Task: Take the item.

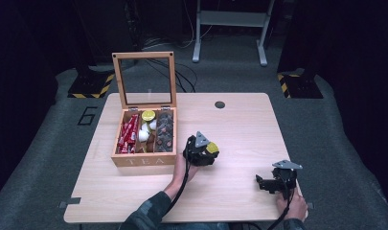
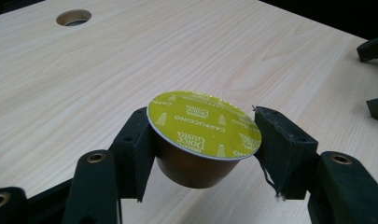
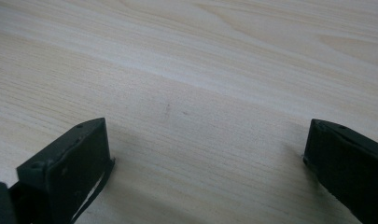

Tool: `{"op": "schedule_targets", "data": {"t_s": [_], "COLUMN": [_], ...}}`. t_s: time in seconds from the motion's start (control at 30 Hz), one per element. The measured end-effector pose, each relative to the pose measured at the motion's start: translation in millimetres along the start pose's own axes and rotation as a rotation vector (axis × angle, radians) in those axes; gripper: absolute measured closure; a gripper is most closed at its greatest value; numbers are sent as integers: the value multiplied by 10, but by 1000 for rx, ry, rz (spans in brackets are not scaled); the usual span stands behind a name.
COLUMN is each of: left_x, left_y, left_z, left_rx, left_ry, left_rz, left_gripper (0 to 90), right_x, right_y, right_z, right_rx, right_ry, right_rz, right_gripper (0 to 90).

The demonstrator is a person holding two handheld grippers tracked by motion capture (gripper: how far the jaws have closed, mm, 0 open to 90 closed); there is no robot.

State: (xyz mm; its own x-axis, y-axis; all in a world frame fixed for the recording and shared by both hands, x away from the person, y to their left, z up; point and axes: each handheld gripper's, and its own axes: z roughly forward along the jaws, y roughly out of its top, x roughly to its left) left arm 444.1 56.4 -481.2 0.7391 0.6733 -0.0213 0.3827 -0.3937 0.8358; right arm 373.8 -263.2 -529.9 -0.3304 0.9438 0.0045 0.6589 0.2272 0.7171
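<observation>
Capsule [image 2: 203, 135] is sitting clamped level in my left gripper [image 2: 203, 149]; keeping squeeze gentle, right gripper [image 3: 205, 158] idling wide open, empty

We see our left gripper [image 2: 203, 149] clamped on a coffee capsule [image 2: 203, 135], its yellow-green foil lid facing up and printed with Dolce Gusto Cappuccino. The capsule hangs above the pale wooden table [image 2: 177, 51]. A round hole [image 2: 73, 17] lies far left, and two dark jaw tips [image 2: 375, 77] show at the right edge.

A pale wooden table [image 1: 239, 129] carries an open wooden tea box [image 1: 142, 160] near its left side.
</observation>
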Motion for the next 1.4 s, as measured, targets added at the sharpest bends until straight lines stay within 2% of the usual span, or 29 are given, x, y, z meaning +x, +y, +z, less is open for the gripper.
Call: {"op": "schedule_targets", "data": {"t_s": [0.13, 0.17, 0.33, 0.37, 0.47, 0.63, 0.73, 1.0, 1.2, 1.4], "left_x": [4, 11, 52, 60, 67, 80, 75, 84, 68, 0], "left_y": [-27, -42, -41, -46, -51, -55, -66, -154, -116, -115], "left_z": [61, 91, 168, 215, 262, 381, 410, 456, 424, 352], "left_rx": [2, -5, 3, 4, 7, 7, 17, 42, 54, 79], "left_ry": [-4, -10, 6, 15, 14, 12, 18, 10, -4, -5], "left_rz": [-18, -37, -48, -62, -67, -99, -86, -105, -76, -58], "left_gripper": [408, 408, 408, 408, 408, 408, 407, 406, 391, 245], "right_x": [2, 2, 4, 2, 2, -1, 0, 0, 0, -6], "right_y": [0, 0, -1, -1, -1, -1, -1, -1, -2, -2], "right_z": [0, -1, 1, -1, -1, -1, -1, -2, -1, -2], "right_rx": [0, 1, -1, 0, 0, 1, 1, 1, 1, 0], "right_ry": [-1, -1, -3, -2, -1, 1, 0, 0, 0, 3], "right_rz": [2, 2, 4, 3, 3, 1, 1, 1, 1, -4], "right_gripper": [0, 0, 0, 0, 0, 0, 0, 0, 0, 0]}}
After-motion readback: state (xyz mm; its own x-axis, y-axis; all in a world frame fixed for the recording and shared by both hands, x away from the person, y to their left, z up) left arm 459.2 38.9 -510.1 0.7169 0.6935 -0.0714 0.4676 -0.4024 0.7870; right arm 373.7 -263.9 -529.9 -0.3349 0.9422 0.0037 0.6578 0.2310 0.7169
